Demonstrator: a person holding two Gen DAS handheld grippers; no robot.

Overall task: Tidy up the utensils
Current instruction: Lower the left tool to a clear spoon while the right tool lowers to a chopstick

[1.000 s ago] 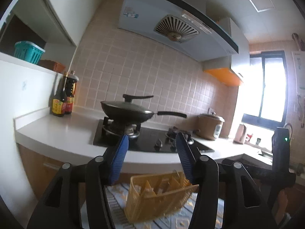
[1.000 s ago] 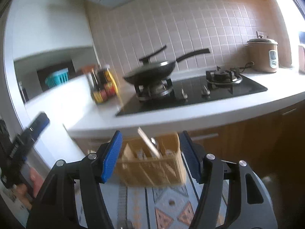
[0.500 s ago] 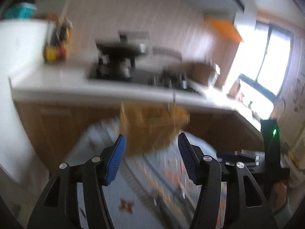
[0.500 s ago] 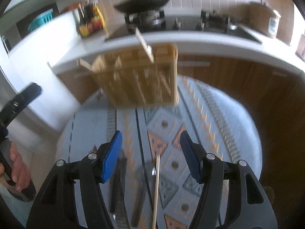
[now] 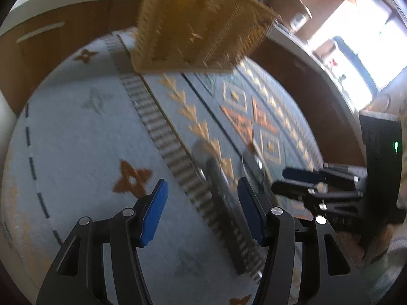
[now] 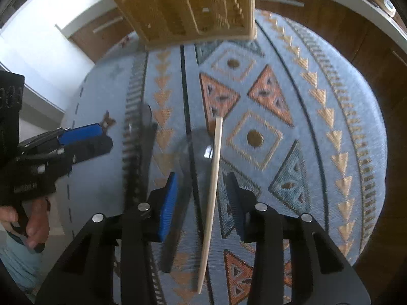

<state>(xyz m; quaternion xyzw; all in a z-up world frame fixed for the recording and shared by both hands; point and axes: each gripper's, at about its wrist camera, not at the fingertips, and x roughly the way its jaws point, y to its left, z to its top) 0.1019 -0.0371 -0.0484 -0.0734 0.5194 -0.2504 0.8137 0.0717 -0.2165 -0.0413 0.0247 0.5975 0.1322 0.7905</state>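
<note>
The patterned rug [image 6: 318, 117] lies bare across the centre and right of the right wrist frame. The yellow slatted basket [image 6: 193, 5] blocks the top; a pale chopstick [image 6: 212, 188] and blurred dark utensils [image 6: 142, 152] occupy the lower middle.

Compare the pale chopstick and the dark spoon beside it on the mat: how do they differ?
The chopstick is pale wood; the spoon is dark and glossy, with a glint. The chopstick is a thin straight stick; the spoon widens to a rounded bowl at its far end. Both lie flat on the mat, roughly parallel, outside the basket.
</note>
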